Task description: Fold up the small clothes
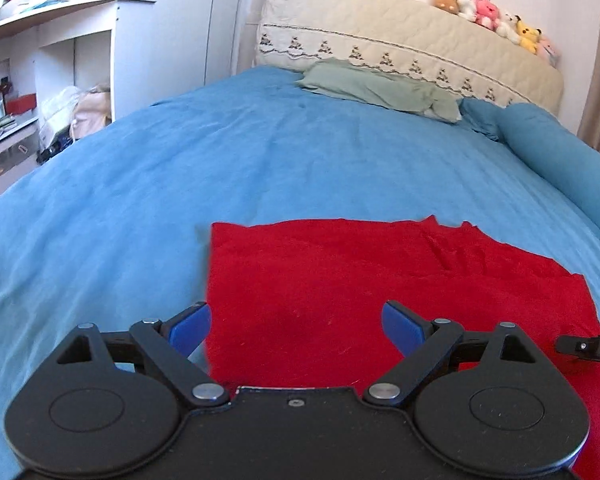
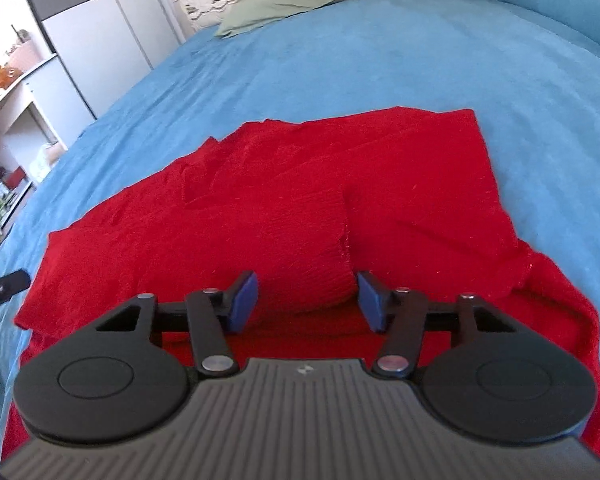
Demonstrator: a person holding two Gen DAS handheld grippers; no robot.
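Pinching the near edge cleanly should matter most, we think: both layers caught, none of the blue bedspread (image 1: 260, 160). Our left gripper (image 1: 296, 326) hangs wide apart and empty at the red garment's (image 1: 340, 280) left border; our right gripper (image 2: 306, 298) straddles a raised fold, pads spread, gripping nothing. The garment lies flat mid-bed, pillows beyond.

Blue-covered bed (image 1: 260, 168), cream headboard (image 1: 400, 36), white shelves (image 1: 60, 40).

Both tongs (image 1: 296, 326) (image 2: 306, 300) agape, level
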